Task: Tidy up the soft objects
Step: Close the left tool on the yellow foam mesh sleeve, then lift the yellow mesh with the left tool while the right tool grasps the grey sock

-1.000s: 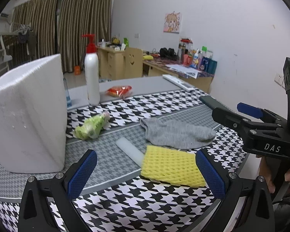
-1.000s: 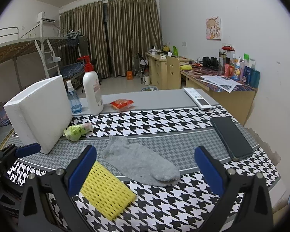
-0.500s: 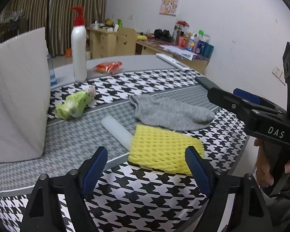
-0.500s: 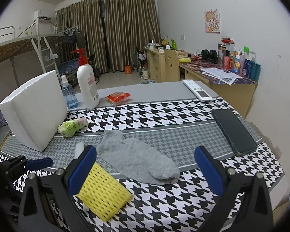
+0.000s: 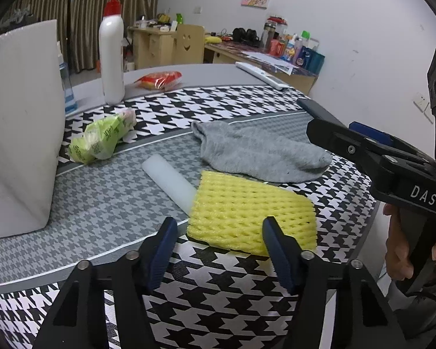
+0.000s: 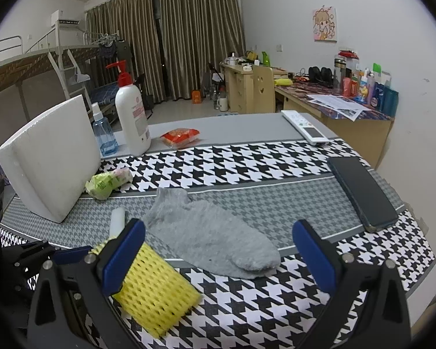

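At your far left stands the white foam block point(image 5: 17, 133); just beside it lies the crumpled green wrapper point(image 5: 101, 139); then the white foam stick point(image 5: 168, 179), its near end tucked into the yellow foam net sleeve point(image 5: 253, 212), with the grey sock point(image 5: 258, 154) touching the sleeve's far edge. Your left gripper point(image 5: 219, 250) has just been closing, its jaws partly apart, the sleeve's near edge ahead of them and nothing pinched yet; your right gripper point(image 6: 221, 257) hangs wide apart over the sock, empty. The risk, as I judge it: closing too soon nips only the sleeve's springy lip, which may slip free; or the stick slides out when you lift. Everything rests on a houndstooth tablecloth point(image 5: 212, 299); a pump bottle point(image 5: 111, 49) stands behind; a dark phone point(image 6: 360, 192) lies at your right; beyond are curtains, desks and a bunk bed.
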